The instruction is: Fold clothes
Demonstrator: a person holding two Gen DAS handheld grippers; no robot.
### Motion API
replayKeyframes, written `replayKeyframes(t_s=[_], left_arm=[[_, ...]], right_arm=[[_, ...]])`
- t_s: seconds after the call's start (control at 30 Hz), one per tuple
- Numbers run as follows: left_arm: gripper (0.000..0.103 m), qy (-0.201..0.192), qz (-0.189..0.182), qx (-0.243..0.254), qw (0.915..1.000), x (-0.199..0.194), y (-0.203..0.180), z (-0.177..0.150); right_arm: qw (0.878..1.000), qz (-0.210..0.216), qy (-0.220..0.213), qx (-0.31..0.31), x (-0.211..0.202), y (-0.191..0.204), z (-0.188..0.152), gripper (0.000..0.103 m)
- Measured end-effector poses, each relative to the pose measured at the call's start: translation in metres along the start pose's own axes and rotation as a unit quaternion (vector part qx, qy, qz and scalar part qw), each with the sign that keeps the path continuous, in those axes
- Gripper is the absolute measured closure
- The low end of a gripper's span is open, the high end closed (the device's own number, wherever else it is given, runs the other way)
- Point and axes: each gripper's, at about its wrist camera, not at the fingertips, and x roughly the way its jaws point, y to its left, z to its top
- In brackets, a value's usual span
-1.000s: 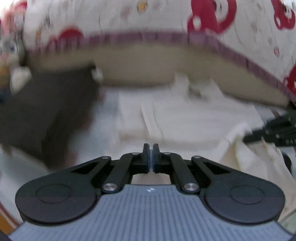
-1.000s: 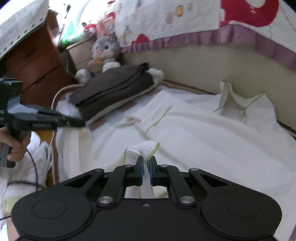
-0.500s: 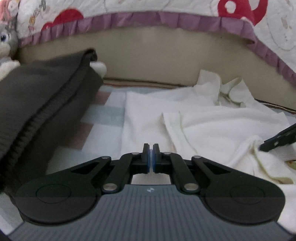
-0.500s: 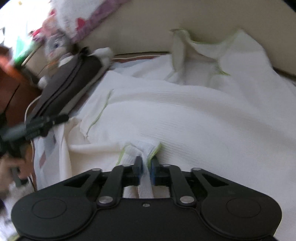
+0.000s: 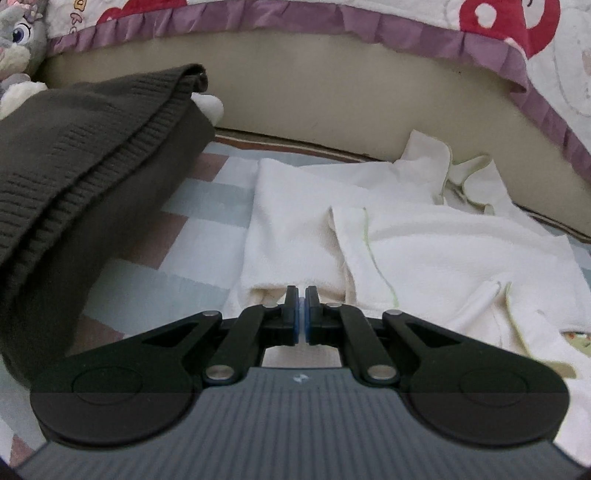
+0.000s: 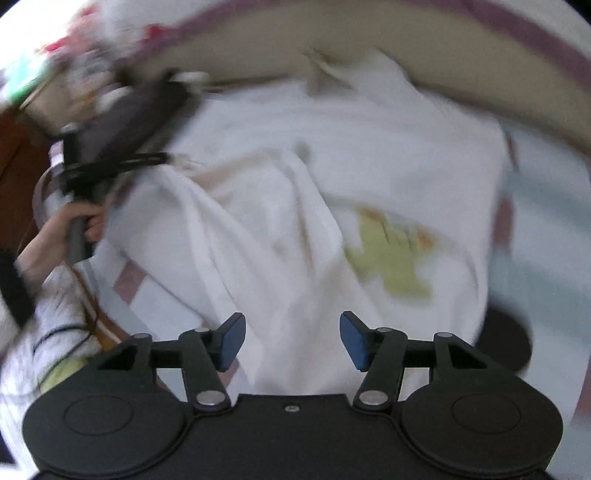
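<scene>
A white garment (image 5: 443, 251) with thin green trim lies spread on the checked bed sheet (image 5: 192, 236). My left gripper (image 5: 303, 310) is shut on the garment's near folded edge, low over the sheet. In the blurred right wrist view the garment (image 6: 332, 166) shows a green print (image 6: 391, 258). There the cloth runs up in a ridge to the left gripper (image 6: 162, 159), which a person's hand (image 6: 74, 221) holds. My right gripper (image 6: 291, 339) hangs over the garment. Its jaws are opening and nothing is between them.
A folded dark knit sweater (image 5: 85, 166) lies on the sheet left of the garment. A plush rabbit (image 5: 18, 40) sits behind it. A beige wall (image 5: 332, 92) under a quilt with a purple frill (image 5: 332, 18) bounds the far side.
My right gripper let go of the white cuff it held, opened wide and swung across the garment. My left gripper sank to the sheet with the cloth edge, then stayed put.
</scene>
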Motion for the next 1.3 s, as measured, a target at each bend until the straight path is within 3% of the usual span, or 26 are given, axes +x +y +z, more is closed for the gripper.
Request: replayKeyframes(t_s=[0.1, 0.2, 0.23, 0.27, 0.33, 0.4, 0.5, 0.57, 0.67, 0.8, 0.9, 0.97, 1.07, 1.13, 1.2, 1.3], left_arm=[[0.100, 0.005, 0.005, -0.003, 1.0000, -0.001, 0.000, -0.003], [0.100, -0.001, 0.008, 0.007, 0.9999, -0.006, -0.003, -0.004], [0.100, -0.004, 0.008, 0.009, 0.9999, -0.008, -0.003, -0.004], [0.100, -0.007, 0.008, 0.011, 0.9999, -0.010, -0.004, -0.004], [0.100, -0.013, 0.007, 0.014, 0.9998, -0.013, -0.004, -0.003], [0.100, -0.021, 0.006, 0.009, 0.9997, -0.016, -0.003, -0.001], [0.100, -0.061, -0.005, -0.027, 0.9978, -0.029, 0.001, 0.008], [0.100, -0.097, -0.023, -0.033, 0.9945, -0.039, -0.001, 0.015], [0.100, -0.121, -0.030, -0.026, 0.9919, -0.042, -0.005, 0.020], [0.099, -0.065, -0.034, -0.019, 0.9971, -0.016, -0.008, 0.012], [0.099, -0.038, -0.024, 0.008, 0.9990, -0.005, -0.016, 0.007], [0.099, -0.046, -0.024, 0.013, 0.9986, -0.007, -0.020, 0.008], [0.099, -0.095, -0.020, 0.021, 0.9950, -0.020, -0.023, 0.015], [0.099, -0.127, 0.009, 0.023, 0.9917, -0.024, -0.023, 0.020], [0.099, -0.134, 0.034, 0.005, 0.9904, -0.019, -0.015, 0.024], [0.100, -0.105, 0.054, -0.029, 0.9926, -0.006, 0.004, 0.024]], right_arm=[[0.997, 0.001, -0.015, 0.074, 0.009, -0.004, -0.018, 0.041], [0.999, -0.031, -0.008, 0.031, 0.026, 0.012, -0.021, 0.041], [0.999, -0.030, 0.004, 0.014, 0.030, 0.016, -0.021, 0.051], [0.999, -0.029, 0.016, -0.003, 0.034, 0.020, -0.022, 0.076], [0.999, -0.014, 0.024, -0.016, 0.036, 0.021, -0.022, 0.100], [1.000, -0.016, -0.005, -0.007, 0.024, 0.013, -0.018, 0.100], [0.997, -0.055, -0.060, -0.006, -0.001, -0.005, -0.004, 0.100], [0.994, -0.060, -0.093, 0.021, -0.019, -0.027, 0.011, 0.100], [0.986, -0.069, -0.136, 0.074, -0.035, -0.066, 0.038, 0.100], [0.974, -0.105, -0.136, 0.145, 0.004, -0.113, 0.045, 0.100], [0.975, -0.118, -0.130, 0.139, 0.034, -0.126, 0.039, 0.100], [0.973, -0.112, -0.166, 0.119, 0.029, -0.125, 0.042, 0.100], [0.963, -0.078, -0.233, 0.109, 0.013, -0.123, 0.044, 0.100], [0.958, -0.050, -0.262, 0.105, 0.009, -0.123, 0.054, 0.100], [0.961, -0.071, -0.249, 0.100, 0.021, -0.126, 0.068, 0.100], [0.965, -0.115, -0.205, 0.113, 0.046, -0.137, 0.073, 0.100]])
